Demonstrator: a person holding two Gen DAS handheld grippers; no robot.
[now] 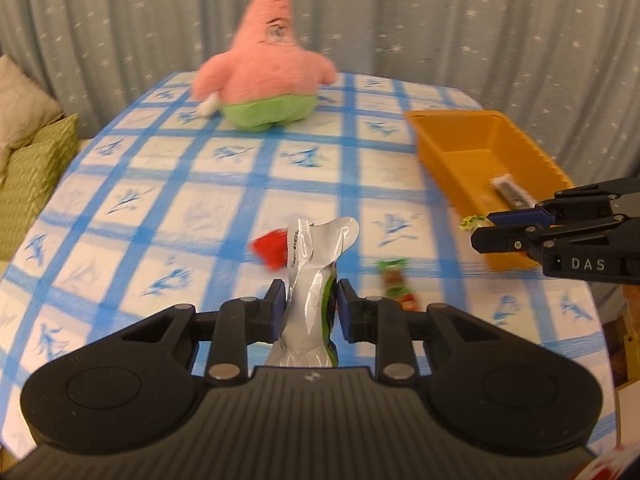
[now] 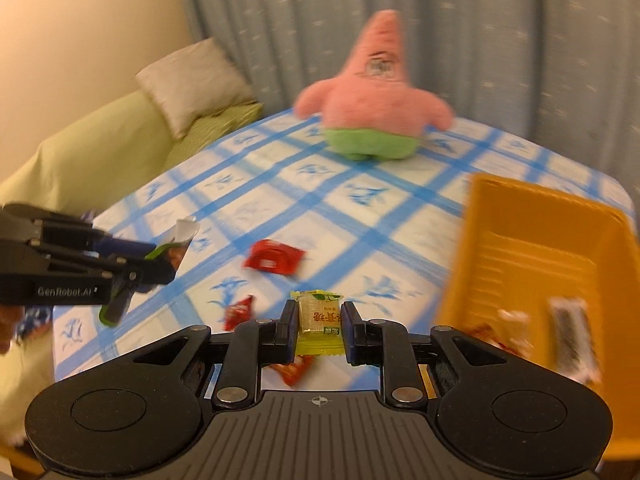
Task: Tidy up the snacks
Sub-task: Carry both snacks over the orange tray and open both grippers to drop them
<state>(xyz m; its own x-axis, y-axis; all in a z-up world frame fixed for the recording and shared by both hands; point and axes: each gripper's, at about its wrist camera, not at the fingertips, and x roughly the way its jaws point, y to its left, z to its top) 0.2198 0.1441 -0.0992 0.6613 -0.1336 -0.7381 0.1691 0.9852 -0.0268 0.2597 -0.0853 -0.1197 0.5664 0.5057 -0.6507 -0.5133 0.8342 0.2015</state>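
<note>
Your left gripper (image 1: 311, 304) is clamped on a crumpled silver foil snack pouch with a green edge (image 1: 316, 264), held clear above the counter (image 1: 160, 208) with its blue-and-white checked cloth. Your right gripper (image 2: 320, 322) pinches a small yellow-green wrapped candy (image 2: 319, 320) just beside the orange plastic bin (image 2: 532, 240), which already holds a few wrapped snacks. A flat red packet (image 2: 274, 258) and smaller red candies lie on the cloth, and a pink star-shaped plush toy (image 1: 264, 68) stands at the far edge.

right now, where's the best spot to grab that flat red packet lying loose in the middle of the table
Probably the red packet by one crimped end, coming straight down from above. It lies flat on the tablecloth with open space all round, so only a thin edge offers the jaws a pinch.
</note>
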